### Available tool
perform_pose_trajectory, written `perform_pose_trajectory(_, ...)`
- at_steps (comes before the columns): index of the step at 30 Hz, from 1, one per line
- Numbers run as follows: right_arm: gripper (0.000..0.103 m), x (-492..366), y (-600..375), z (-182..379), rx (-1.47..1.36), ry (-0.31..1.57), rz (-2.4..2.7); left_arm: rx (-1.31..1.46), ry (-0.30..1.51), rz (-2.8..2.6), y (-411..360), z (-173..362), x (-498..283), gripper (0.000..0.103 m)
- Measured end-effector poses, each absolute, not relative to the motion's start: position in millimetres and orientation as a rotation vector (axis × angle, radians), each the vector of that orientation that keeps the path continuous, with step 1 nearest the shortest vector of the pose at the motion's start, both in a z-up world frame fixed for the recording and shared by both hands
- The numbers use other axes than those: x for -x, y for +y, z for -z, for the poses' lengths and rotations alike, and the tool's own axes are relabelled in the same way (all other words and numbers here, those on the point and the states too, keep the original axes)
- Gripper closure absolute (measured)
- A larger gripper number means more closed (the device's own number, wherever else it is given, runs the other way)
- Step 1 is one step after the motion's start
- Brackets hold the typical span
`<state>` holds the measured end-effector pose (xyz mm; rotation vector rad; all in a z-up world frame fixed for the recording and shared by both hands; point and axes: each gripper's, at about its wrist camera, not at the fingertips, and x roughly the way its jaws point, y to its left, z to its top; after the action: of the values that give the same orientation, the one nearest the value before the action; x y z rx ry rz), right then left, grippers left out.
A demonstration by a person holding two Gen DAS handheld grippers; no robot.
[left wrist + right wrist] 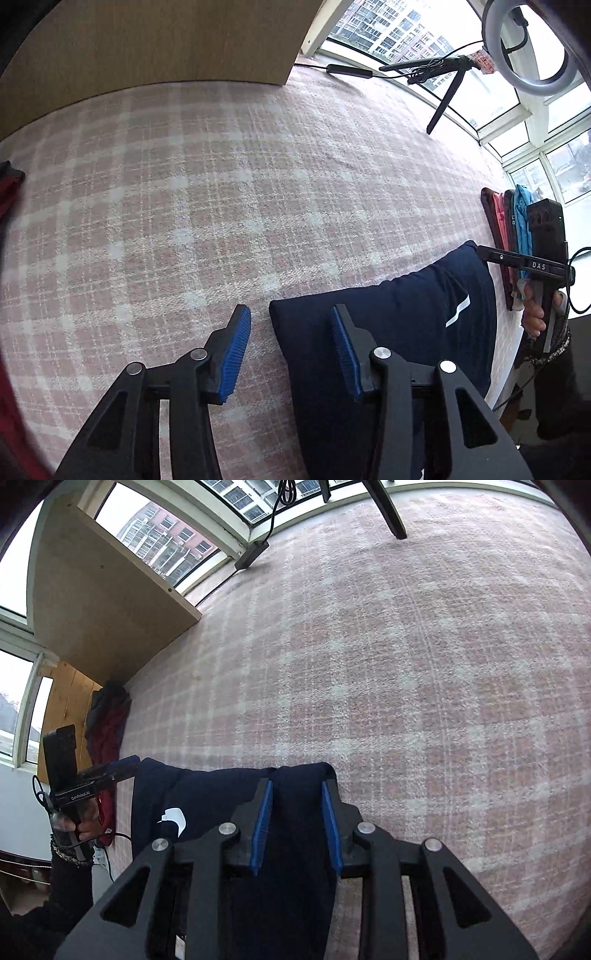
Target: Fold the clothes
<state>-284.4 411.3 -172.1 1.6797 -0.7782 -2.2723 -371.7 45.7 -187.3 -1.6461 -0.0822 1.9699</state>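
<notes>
A navy garment with a small white mark lies folded into a thick slab on the pink plaid blanket, at about 5 o'clock in the left wrist view and 6 to 7 o'clock in the right wrist view. Its edges look fairly straight, with one rounded corner toward the middle of the blanket.

The left gripper hovers low over that corner, its blue-padded fingers spread wide: one finger sits over bare blanket, the other over the navy cloth, nothing between them. From the right wrist view it enters at 9 o'clock, level, gripped by a hand.

The right gripper has its fingers apart with a band of the navy cloth running between them; whether the pads press it cannot be told.

A stack of folded clothes stands at 3 o'clock, a dark red garment at 9 o'clock beside a wooden board.
</notes>
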Motion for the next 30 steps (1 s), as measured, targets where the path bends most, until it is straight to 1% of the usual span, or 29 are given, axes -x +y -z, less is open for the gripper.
perform_pose_trajectory(2,0.076,286,410,174,-1.677,-0.785,2.261,1.646,-0.110,-1.965,46,191,373,0.097)
perform_pose_trajectory(4,0.076,284,412,175,-1.654,-0.817,2.253,1.622,-0.119,-1.970,46,190,371,0.100)
perform_pose_trajectory(5,0.076,283,413,176,-1.631,-0.844,2.247,1.603,-0.115,-1.979,47,188,369,0.101)
perform_pose_trajectory(6,0.079,282,416,176,-1.602,-0.876,2.243,1.584,-0.111,-1.990,47,187,368,0.101)
perform_pose_trajectory(7,0.083,280,420,176,-1.577,-0.906,2.250,1.568,-0.110,-2.015,46,184,366,0.102)
perform_pose_trajectory(8,0.098,277,423,176,-1.552,-0.936,2.259,1.551,-0.108,-2.040,45,181,365,0.102)
perform_pose_trajectory(10,0.098,271,430,176,-1.490,-1.039,2.263,1.517,-0.109,-2.088,42,175,361,0.102)
perform_pose_trajectory(12,0.099,259,435,171,-1.412,-1.116,2.271,1.473,-0.154,-2.128,33,165,355,0.102)
perform_pose_trajectory(15,0.100,238,444,158,-1.316,-1.089,2.422,1.423,-0.154,-2.176,28,165,348,0.102)
perform_pose_trajectory(16,0.100,235,448,163,-1.312,-1.104,2.439,1.442,-0.125,-2.184,32,171,351,0.102)
perform_pose_trajectory(18,0.100,243,445,185,-1.445,-1.121,2.409,1.481,-0.066,-2.199,40,183,358,0.102)
perform_pose_trajectory(19,0.100,248,444,189,-1.462,-1.122,2.404,1.497,-0.040,-2.205,44,187,361,0.102)
perform_pose_trajectory(22,0.099,256,447,180,-1.466,-1.126,2.420,1.491,-0.016,-2.220,48,179,365,0.101)
perform_pose_trajectory(24,0.098,252,454,162,-1.495,-1.051,2.511,1.489,0.082,-2.269,49,172,365,0.097)
perform_pose_trajectory(25,0.097,247,458,152,-1.475,-1.026,2.540,1.484,0.134,-2.329,45,167,364,0.097)
perform_pose_trajectory(27,0.095,235,463,132,-1.401,-0.978,2.589,1.482,0.145,-2.384,32,157,365,0.097)
perform_pose_trajectory(29,0.095,230,452,115,-1.372,-0.812,2.646,1.447,0.076,-2.369,28,146,363,0.097)
perform_pose_trajectory(30,0.095,231,442,111,-1.375,-0.723,2.654,1.419,0.074,-2.331,36,141,359,0.097)
